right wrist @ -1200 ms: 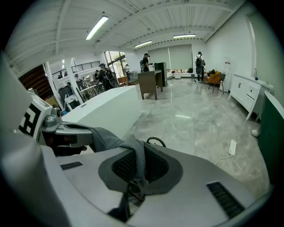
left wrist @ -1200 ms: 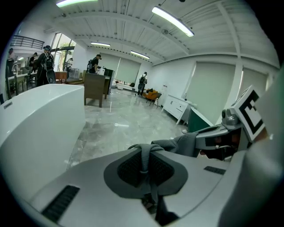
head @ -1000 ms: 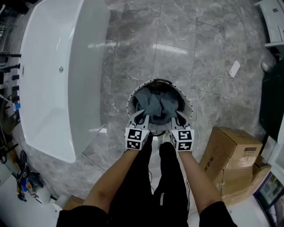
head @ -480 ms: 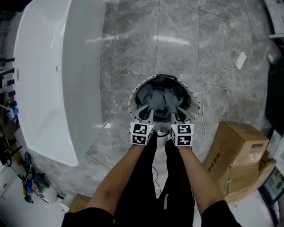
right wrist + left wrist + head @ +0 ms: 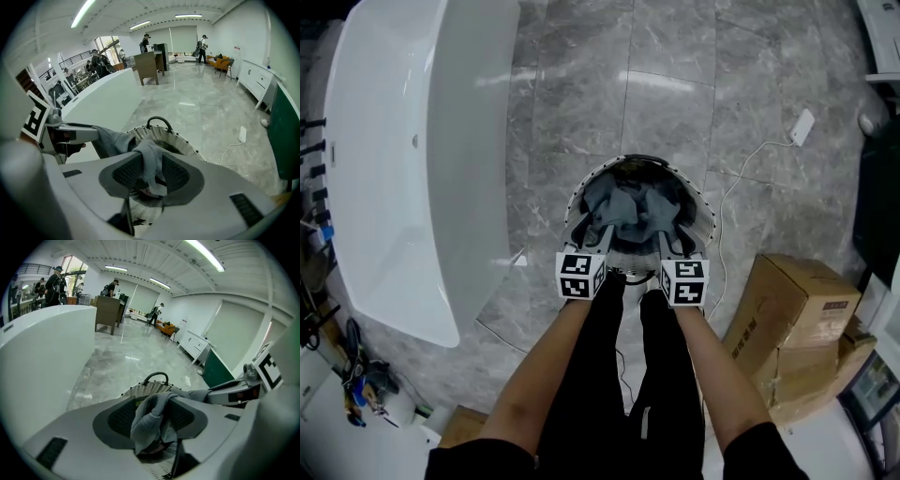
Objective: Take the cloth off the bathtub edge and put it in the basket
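**Two released claws, cloth in the basket**

Low centre of the head view: left claw (image 5: pixel 592 231) and right claw (image 5: pixel 677 235) side by side at the near rim of the wicker basket (image 5: pixel 704 221), both tilted down into it. Jaws of each just sprung apart, pads not pinching, a fold of the grey cloth (image 5: pixel 630 208) hanging loose in either gap. Bulk of the cloth bunched inside the basket, a band of it stretched from one claw across to the other. White bathtub (image 5: pixel 412 169) at the left of the frame, well apart from the basket. Grey marble floor (image 5: pixel 675 112) all round, cardboard boxes (image 5: pixel 797 309) at lower right, white block (image 5: pixel 802 127) on a cable at upper right
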The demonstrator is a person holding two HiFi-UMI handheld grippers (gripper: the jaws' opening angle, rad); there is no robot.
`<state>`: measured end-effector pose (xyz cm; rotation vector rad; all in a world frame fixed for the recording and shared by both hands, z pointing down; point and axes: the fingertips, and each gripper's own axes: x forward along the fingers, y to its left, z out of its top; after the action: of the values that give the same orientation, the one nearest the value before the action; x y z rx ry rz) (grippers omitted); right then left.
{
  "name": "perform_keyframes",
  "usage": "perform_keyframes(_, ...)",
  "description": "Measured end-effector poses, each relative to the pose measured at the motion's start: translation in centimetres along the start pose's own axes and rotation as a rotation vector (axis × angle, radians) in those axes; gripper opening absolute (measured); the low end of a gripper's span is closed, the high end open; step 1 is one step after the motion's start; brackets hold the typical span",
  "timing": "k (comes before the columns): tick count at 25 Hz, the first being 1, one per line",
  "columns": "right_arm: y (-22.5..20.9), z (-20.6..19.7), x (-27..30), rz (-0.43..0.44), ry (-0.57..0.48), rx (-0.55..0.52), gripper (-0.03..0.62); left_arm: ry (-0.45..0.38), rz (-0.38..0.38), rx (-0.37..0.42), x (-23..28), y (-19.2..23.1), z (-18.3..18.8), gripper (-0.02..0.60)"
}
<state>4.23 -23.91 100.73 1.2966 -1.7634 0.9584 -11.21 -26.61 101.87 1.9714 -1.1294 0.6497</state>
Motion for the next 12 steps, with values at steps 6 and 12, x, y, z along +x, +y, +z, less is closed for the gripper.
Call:
perform_keyframes(6, -0.3, 0.3, -2.0, 0.0, -0.021, -0.018, 0.13, -0.011, -0.026, 0.009, -1.9, -2.1, 0.8, 0.222)
perform_keyframes(12, -0.3, 1.2, -4.0, 0.01, -0.057, -0.034, 0.13, -0.036, -0.043, 0.002, -3.1, -4.5, 1.7, 0.224)
